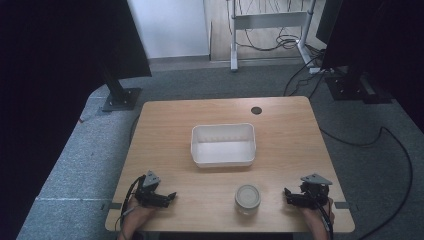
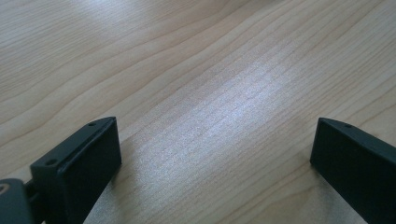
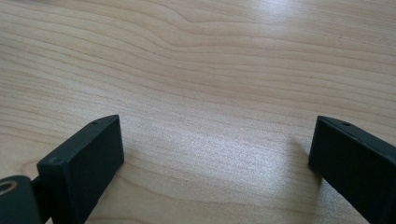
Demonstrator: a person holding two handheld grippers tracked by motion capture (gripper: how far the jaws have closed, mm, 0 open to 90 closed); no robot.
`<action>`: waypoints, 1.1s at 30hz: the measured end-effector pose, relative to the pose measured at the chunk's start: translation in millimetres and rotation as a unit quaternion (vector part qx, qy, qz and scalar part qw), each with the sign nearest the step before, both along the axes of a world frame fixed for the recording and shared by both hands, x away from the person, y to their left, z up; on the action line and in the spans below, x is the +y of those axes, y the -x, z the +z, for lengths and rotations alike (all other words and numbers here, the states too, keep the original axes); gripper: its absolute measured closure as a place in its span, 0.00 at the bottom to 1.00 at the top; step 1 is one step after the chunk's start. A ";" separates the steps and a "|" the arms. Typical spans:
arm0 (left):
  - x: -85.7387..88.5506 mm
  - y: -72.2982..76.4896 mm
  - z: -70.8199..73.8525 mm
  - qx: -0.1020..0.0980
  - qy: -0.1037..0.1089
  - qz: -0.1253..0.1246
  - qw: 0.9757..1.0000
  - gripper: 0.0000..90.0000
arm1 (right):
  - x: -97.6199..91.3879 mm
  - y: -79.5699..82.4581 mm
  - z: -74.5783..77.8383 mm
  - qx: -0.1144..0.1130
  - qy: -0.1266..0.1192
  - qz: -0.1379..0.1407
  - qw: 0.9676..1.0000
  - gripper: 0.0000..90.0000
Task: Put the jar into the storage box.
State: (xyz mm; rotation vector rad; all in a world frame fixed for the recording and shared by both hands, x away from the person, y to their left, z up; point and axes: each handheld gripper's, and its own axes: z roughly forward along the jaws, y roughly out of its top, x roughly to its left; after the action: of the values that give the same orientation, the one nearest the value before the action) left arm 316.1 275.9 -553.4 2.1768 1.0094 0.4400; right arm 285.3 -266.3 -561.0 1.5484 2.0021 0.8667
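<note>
A white rectangular tub (image 1: pixel 223 145) sits empty in the middle of the wooden table (image 1: pixel 280 125). Nearer the front edge stands a small clear jar with a pale lid (image 1: pixel 248 198). My left gripper (image 1: pixel 169 197) rests on the table at the front left, about a hand's width left of the jar. It is open, its jaws wide apart over bare wood (image 2: pixel 215 135). My right gripper (image 1: pixel 289 196) rests at the front right, just right of the jar. It is open too, with bare wood (image 3: pixel 215 135) between its jaws.
A round cable hole (image 1: pixel 256 110) marks the table's far edge. Beyond the table are grey carpet, black stand bases (image 1: pixel 121 98) at the left and right, cables (image 1: pixel 390 135) on the floor at the right, and a white desk frame (image 1: pixel 270 22).
</note>
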 end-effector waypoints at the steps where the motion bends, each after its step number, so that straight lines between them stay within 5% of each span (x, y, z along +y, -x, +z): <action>1: 0.4 0.3 0.1 -0.001 0.001 0.000 1.000 0.03 | 0.0 0.0 0.0 0.000 0.000 0.000 1.000 0.03; 33: -11.6 21.9 15.3 -0.019 0.019 -0.028 0.999 0.07 | 0.0 0.0 0.0 0.000 0.000 0.000 1.000 0.03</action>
State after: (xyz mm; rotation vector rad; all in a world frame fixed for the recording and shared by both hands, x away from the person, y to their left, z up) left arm 294.2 264.2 -538.2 2.1490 0.9270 0.4315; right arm 285.3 -266.3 -561.0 1.5480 2.0015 0.8676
